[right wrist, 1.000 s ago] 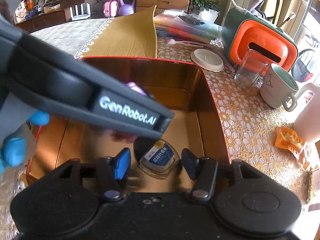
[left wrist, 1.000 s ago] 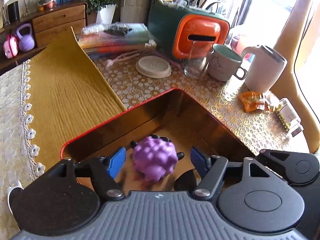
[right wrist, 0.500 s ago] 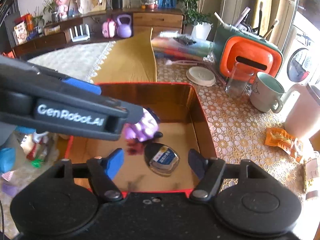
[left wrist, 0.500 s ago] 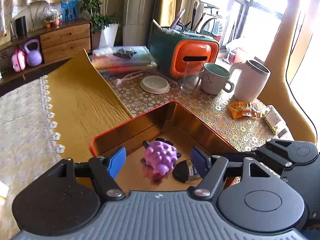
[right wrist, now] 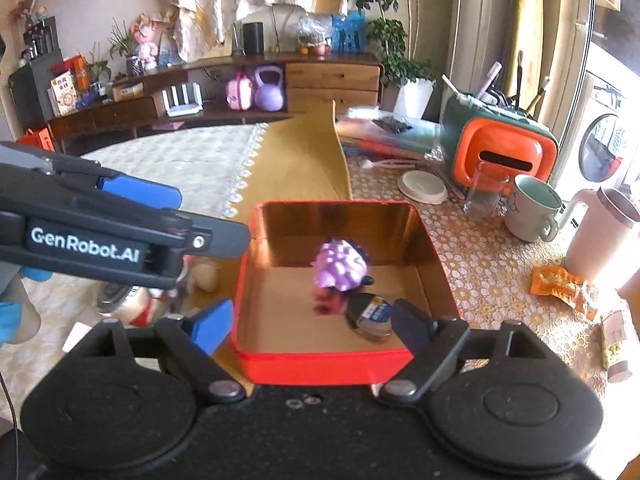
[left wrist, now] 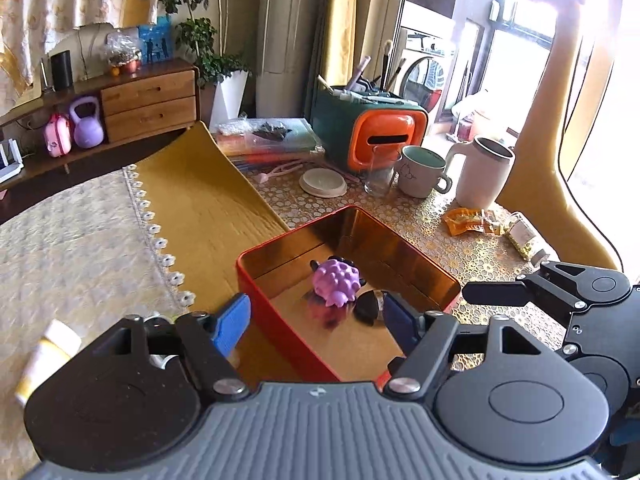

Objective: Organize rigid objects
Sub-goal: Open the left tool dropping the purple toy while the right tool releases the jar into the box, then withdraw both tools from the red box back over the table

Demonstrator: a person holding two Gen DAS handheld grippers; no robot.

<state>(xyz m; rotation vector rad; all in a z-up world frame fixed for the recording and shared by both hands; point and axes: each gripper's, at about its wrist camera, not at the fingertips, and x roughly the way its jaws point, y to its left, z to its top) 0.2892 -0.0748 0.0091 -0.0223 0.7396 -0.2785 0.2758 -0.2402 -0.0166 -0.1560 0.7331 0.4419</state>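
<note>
Left wrist view. Left gripper (left wrist: 316,316): jaws spread wide, nothing between them; blue pads at either side of the frame's lower middle. Red tin (left wrist: 280,332): open-topped, gold-lined, directly ahead of and below the fingers; its near corner sits between them. Purple bumpy toy (left wrist: 335,280): on the tin floor, just ahead of the fingertips. Small dark jar (left wrist: 368,306): lying on its side, touching or just beside the toy, close to the right-hand pad. Right gripper (left wrist: 560,292): black body visible to the right of the tin. White tube (left wrist: 46,358): on the cream cloth, to the left of the claw. Far ahead: white lid (left wrist: 323,182), clear glass (left wrist: 379,172), mug (left wrist: 422,176), white jug (left wrist: 484,172), orange-and-green case (left wrist: 372,136). Ahead and right: orange wrapper (left wrist: 466,218).

Right wrist view. Right gripper (right wrist: 312,326): jaws wide apart, holding nothing. Red tin (right wrist: 324,364): straight ahead, near wall between the pads. Purple bumpy toy (right wrist: 340,266): mid-floor of the tin, blurred. Small dark jar (right wrist: 370,314): blue-labelled, on its side, just ahead of the right-hand pad, beside the toy. Left gripper (right wrist: 140,216): reaching in from the left, tips just short of the tin's left wall, blue pad on top, open. Mug (right wrist: 532,212) and white jug (right wrist: 600,236): ahead, well to the right.
</note>
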